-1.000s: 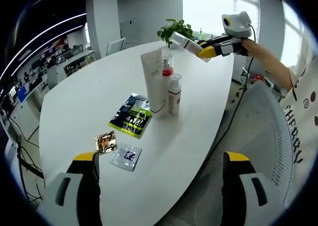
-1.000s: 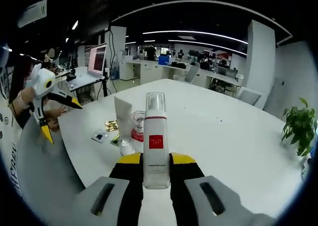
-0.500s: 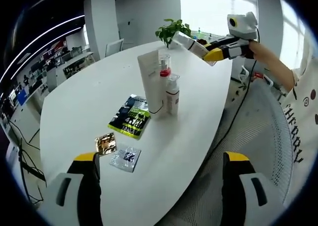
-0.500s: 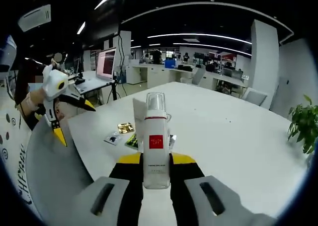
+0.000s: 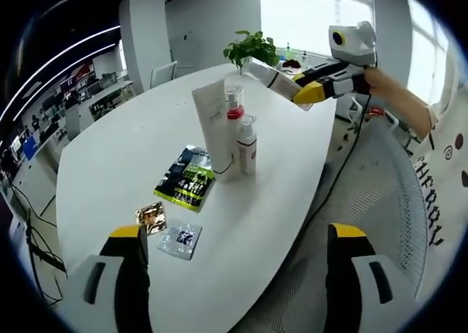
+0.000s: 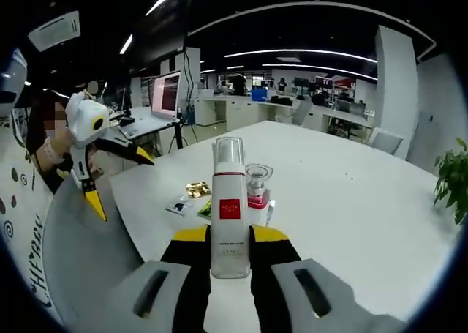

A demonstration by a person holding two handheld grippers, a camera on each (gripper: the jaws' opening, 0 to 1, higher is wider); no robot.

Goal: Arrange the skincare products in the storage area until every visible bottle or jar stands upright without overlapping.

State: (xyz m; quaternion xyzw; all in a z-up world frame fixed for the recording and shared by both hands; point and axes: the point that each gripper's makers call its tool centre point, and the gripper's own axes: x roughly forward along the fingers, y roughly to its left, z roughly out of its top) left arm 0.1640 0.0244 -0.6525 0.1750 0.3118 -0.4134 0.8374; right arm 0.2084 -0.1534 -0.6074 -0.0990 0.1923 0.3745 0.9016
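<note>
On the white table (image 5: 131,135) a white tube (image 5: 210,128), a clear pump bottle with a red collar (image 5: 233,106) and a small white bottle (image 5: 246,144) stand upright close together. My right gripper (image 5: 311,90) hovers beyond them, shut on a white bottle with a red label (image 5: 270,75), held tilted above the table. In the right gripper view that bottle (image 6: 229,208) rises between the yellow-tipped jaws of the right gripper (image 6: 229,238), and the pump bottle (image 6: 257,183) stands just behind it. My left gripper (image 5: 236,232) is open over the near table edge; it appears again, the left gripper (image 6: 121,181).
Three flat sachets lie near the bottles: green-black (image 5: 185,183), gold (image 5: 151,217) and silvery (image 5: 180,238). A potted plant (image 5: 251,49) stands at the far end. A white mesh chair (image 5: 380,194) sits beside the table. A person's sleeve (image 5: 439,179) is at the right.
The right gripper with its bottle has come a little lower and nearer to the standing group. Both views have shifted slightly. The left gripper stays open.
</note>
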